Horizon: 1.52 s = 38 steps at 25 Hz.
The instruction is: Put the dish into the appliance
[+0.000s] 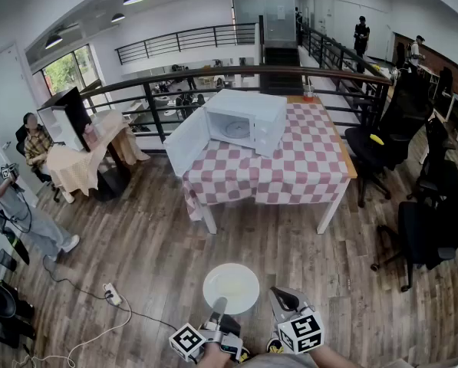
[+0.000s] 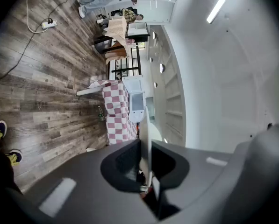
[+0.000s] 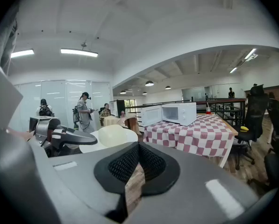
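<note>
**Item: dish** (image 1: pixel 231 287). White, round, top face bare. It sits low in your head view at 6 o'clock, held roughly flat over the wooden floor (image 1: pixel 136 244).

**Holder: your left gripper** (image 1: pixel 218 307). It is at the dish's 7 o'clock edge with its jaws pinched on the rim. In the left gripper view the dish runs edge-on between them.

**Spare: your right gripper** (image 1: pixel 284 297). It is just beside the dish at its 4 o'clock. The jaws are pressed together at the tips with nothing between them, and only floor shows through the slit. It does not appear to touch the dish.

**Destination: microwave** (image 1: pixel 244 121). White, at 12 o'clock from the dish and well apart from it. It stands on the table (image 1: pixel 298 167), which is covered in red-and-white check, toward the top's 10 o'clock corner. Its door (image 1: pixel 186 140) is swung wide toward 8 o'clock, and the cavity looks empty.

**Status (judged)**
- Done: the dish is in hand and the door is open.
- Left: carry the dish across the floor to the table, line it up with the opening, set it down inside, let go and draw back.
- Overall, you are early in the job.

**Note: power strip** (image 1: pixel 112 294). It lies with its cable on the floor at 9 o'clock of the dish, off your straight line to the table.
</note>
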Tool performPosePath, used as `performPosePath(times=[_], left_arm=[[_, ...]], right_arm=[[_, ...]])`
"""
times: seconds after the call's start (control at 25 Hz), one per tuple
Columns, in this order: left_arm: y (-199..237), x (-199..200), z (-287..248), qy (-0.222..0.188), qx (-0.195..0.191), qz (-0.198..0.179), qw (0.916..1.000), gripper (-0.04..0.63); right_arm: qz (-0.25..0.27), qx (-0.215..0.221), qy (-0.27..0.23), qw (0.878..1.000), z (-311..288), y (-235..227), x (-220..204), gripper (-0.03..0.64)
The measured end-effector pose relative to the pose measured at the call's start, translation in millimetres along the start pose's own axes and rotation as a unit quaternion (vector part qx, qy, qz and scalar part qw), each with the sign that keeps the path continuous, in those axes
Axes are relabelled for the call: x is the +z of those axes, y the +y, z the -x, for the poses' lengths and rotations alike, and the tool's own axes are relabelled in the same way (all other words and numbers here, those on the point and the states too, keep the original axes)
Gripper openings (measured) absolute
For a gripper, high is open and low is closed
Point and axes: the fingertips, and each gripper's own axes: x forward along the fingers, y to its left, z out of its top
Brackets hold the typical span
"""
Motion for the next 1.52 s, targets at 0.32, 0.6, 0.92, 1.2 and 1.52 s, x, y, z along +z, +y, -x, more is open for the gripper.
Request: performPosePath(times=[0.32, 0.6, 0.92, 1.2, 1.52], left_arm=[[3, 2, 10, 0.011, 0.005, -0.008, 0.9999, 0.028], [4, 13, 13, 0.026, 0.002, -0.011, 0.9996, 0.028], [8, 41, 31, 0.019, 0.004, -0.012, 0.9997, 0.028], [8, 70, 45, 0.011, -0.012, -0.014, 0.9998, 0.027], [16, 83, 50, 0.013, -0.013, -0.020, 0.9996, 0.027]], right_arm=[[0.003, 0.001, 0.004, 1.000, -1, 14, -1, 0.000], [-0.015, -0.017, 0.001, 1.000, -3, 23, -2, 0.000], [-0.023, -0.024, -0.002, 0.999, -15, 49, 0, 0.000], [-0.027, -0.013, -0.014, 0.999, -28, 79, 4, -0.002], [-0.015, -0.005, -0.027, 1.000, -30, 95, 7, 0.000]])
